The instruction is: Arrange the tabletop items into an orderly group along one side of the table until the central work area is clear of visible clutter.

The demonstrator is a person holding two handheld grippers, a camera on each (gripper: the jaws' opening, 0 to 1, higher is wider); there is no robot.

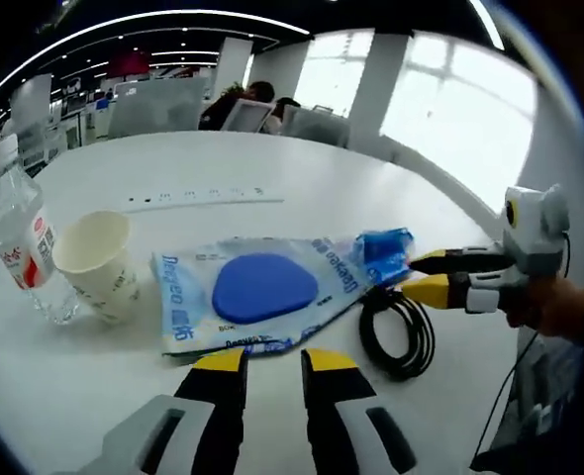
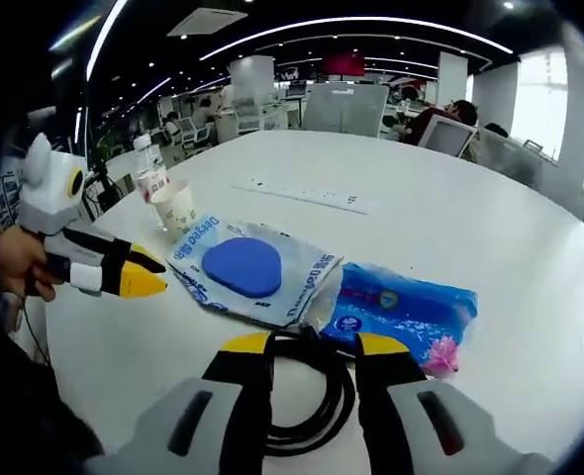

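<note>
Clutter centres on the clear pouch (image 1: 262,292) with its blue pad: paper cup (image 1: 99,262) and bottle (image 1: 20,242) beside one end, blue packet (image 2: 406,312) at the other. Right gripper (image 2: 312,346), jaws apart, straddles the black cable (image 2: 307,396) just beside the pouch (presumably to grab it); left gripper (image 1: 274,361) hovers nearby, jaws slightly apart, holding nothing.

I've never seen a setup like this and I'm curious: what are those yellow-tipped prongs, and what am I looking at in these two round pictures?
A person holds a two-jaw gripper in each hand, with a fisheye camera on each. One view looks along the left gripper, the other along the right gripper. Both seem open, holding nothing. On the white table lie a clear packet with a blue pad, a blue pouch, a coiled black cable, a paper cup and a water bottle.
</note>
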